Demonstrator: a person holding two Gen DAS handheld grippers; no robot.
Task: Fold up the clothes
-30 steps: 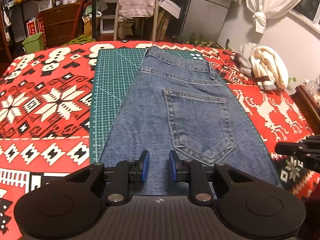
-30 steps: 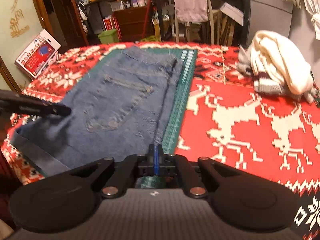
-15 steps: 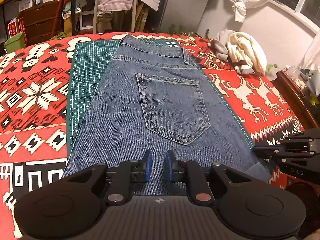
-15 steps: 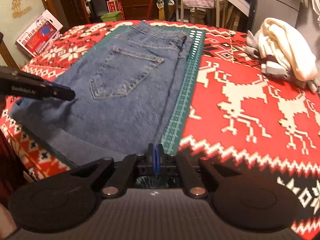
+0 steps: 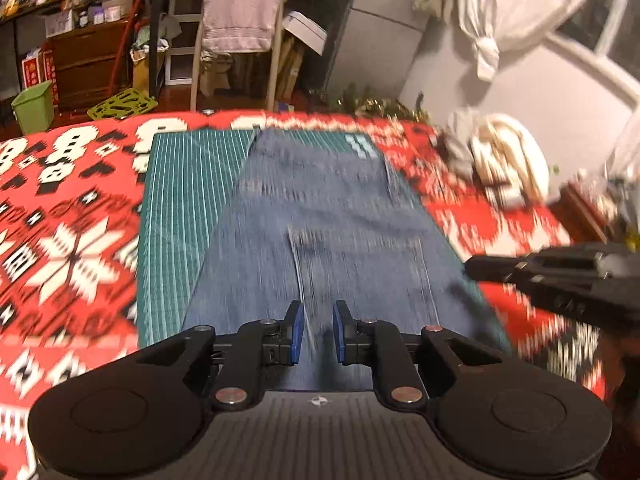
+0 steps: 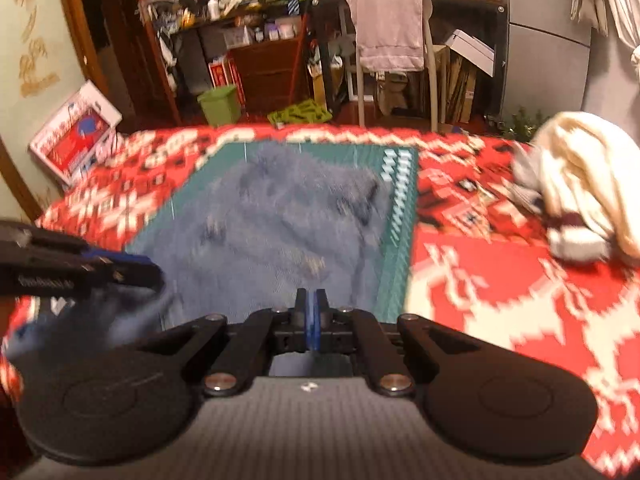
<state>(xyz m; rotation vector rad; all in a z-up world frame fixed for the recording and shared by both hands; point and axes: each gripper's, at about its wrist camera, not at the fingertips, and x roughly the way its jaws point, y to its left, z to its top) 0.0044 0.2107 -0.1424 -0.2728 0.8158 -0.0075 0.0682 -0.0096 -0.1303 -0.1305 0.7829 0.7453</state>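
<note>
1. I see the jeans [image 5: 320, 232] flat on the green mat [image 5: 176, 216], extending ahead of both tongs.
2. Left tongs [image 5: 317, 334]: parted, over the near denim edge.
3. Right tongs [image 6: 311, 320]: pads clenched together; whether on cloth, I cannot tell.

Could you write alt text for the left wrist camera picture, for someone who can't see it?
Blurred by motion, blue denim jeans lie flat on a green gridded cutting mat over a red and white patterned tablecloth. The black left tongs, blue pads slightly apart, hover at the near end; the right tongs enter from the right.
</note>
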